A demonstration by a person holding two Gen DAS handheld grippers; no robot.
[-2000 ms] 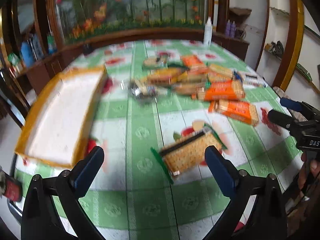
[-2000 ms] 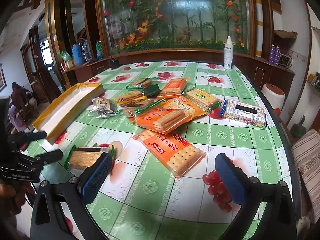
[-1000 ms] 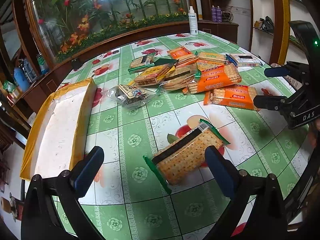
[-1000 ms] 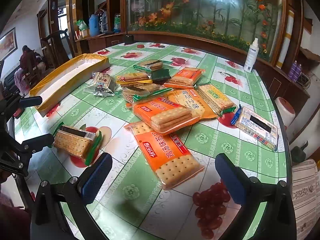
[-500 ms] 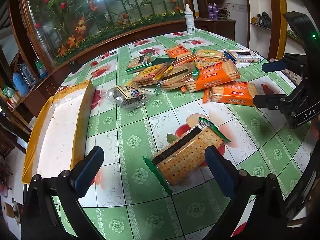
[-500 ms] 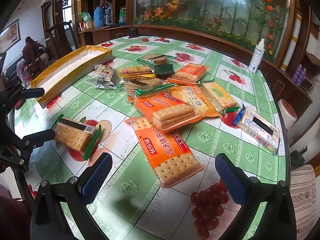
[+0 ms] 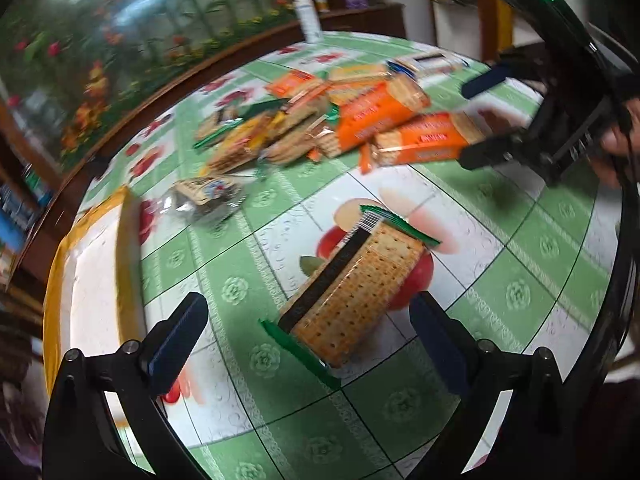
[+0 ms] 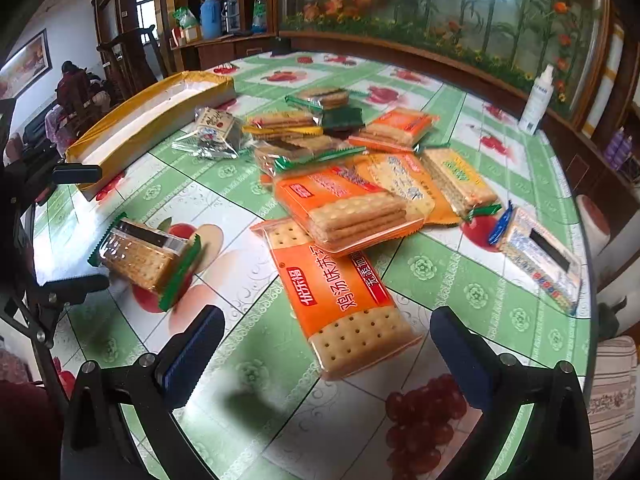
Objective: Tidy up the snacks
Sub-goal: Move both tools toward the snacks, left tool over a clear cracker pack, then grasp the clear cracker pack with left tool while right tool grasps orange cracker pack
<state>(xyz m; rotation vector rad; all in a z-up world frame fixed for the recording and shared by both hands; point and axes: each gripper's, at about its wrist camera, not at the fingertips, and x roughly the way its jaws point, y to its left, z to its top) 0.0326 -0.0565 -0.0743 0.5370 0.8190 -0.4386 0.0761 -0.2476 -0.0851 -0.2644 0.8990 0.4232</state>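
A cracker pack with green ends (image 7: 352, 292) (image 8: 148, 256) lies alone on the green checked tablecloth. My left gripper (image 7: 308, 336) is open just in front of it, one finger on each side, touching nothing. It also shows at the left edge of the right wrist view as the left gripper (image 8: 76, 228). My right gripper (image 8: 328, 348) is open low over the near end of an orange cracker pack (image 8: 340, 300) (image 7: 420, 140), empty. The left wrist view shows this right gripper (image 7: 492, 116) at the upper right. A yellow-rimmed white tray (image 7: 128, 260) (image 8: 148, 116) stands empty at the left.
A pile of several snack packs (image 8: 340, 160) fills the middle of the table. A silver wrapped snack (image 8: 208, 132) lies near the tray, and a blue-ended pack (image 8: 536, 252) sits by the right edge. A white spray bottle (image 8: 536, 100) stands at the far rim. A person sits far left.
My left gripper has come closer to the green-ended pack, its view now blurred. My right gripper has dropped toward the orange pack. Both stay open.
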